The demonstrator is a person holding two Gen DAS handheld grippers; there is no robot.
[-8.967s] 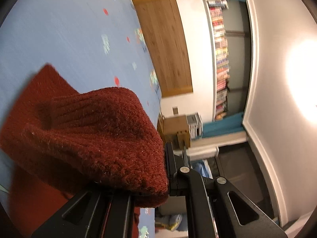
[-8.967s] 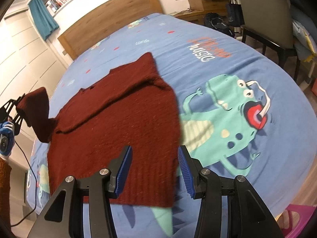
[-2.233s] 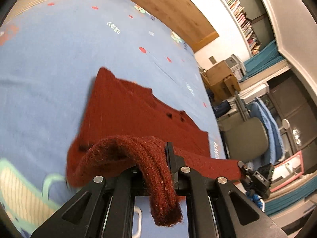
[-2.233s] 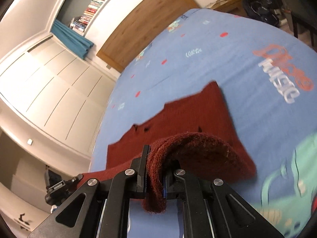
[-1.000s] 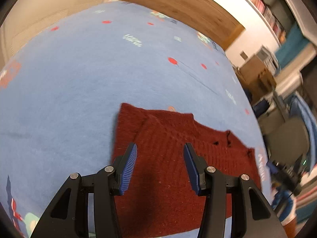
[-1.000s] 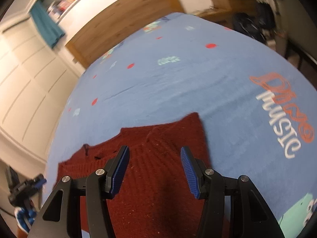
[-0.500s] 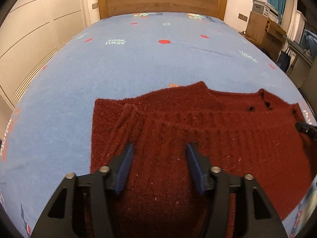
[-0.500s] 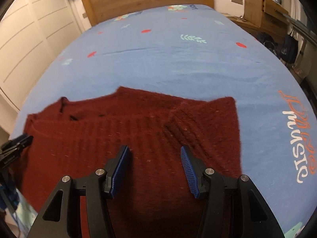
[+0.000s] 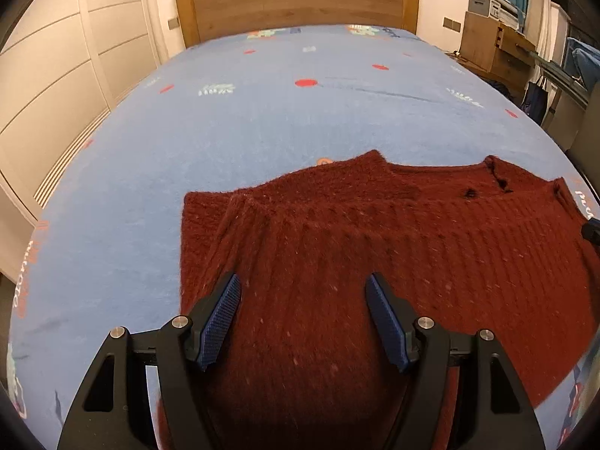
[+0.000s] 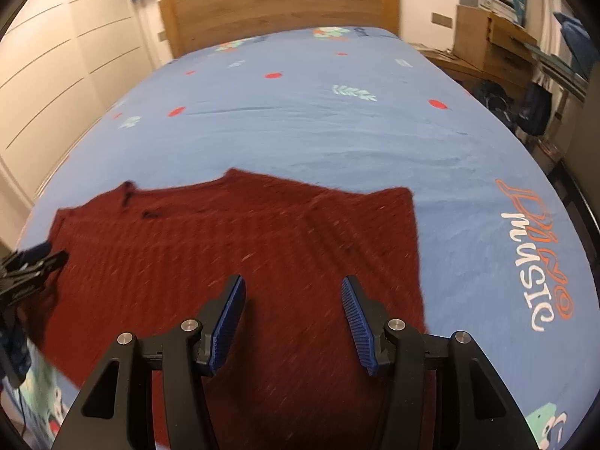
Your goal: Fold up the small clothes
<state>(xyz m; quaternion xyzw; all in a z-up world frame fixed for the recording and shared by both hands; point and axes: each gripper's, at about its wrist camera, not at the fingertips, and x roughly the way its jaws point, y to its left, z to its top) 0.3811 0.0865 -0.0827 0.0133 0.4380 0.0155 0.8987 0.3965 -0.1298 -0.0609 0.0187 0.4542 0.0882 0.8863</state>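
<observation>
A dark red knitted sweater (image 9: pixel 375 247) lies flat on the blue bedspread (image 9: pixel 262 112), folded over itself, with its neckline toward the headboard. My left gripper (image 9: pixel 303 288) is open and empty just above the sweater's left part. My right gripper (image 10: pixel 292 292) is open and empty above the sweater (image 10: pixel 232 240) on its right part. The left gripper also shows at the left edge of the right wrist view (image 10: pixel 26 266). A tip of the right gripper shows at the right edge of the left wrist view (image 9: pixel 592 230).
The bed has a wooden headboard (image 9: pixel 296 0) at the far end. Panelled wardrobe doors (image 9: pixel 56 75) run along the left. A wooden desk (image 9: pixel 495 48) and bags (image 10: pixel 532 108) stand to the right of the bed. The bedspread (image 10: pixel 337 120) carries printed "music" lettering (image 10: pixel 532 262).
Both grippers let go of the sweater's lifted edge, which now lies folded over on the sweater. Both opened, pulled back and turned to face the headboard.
</observation>
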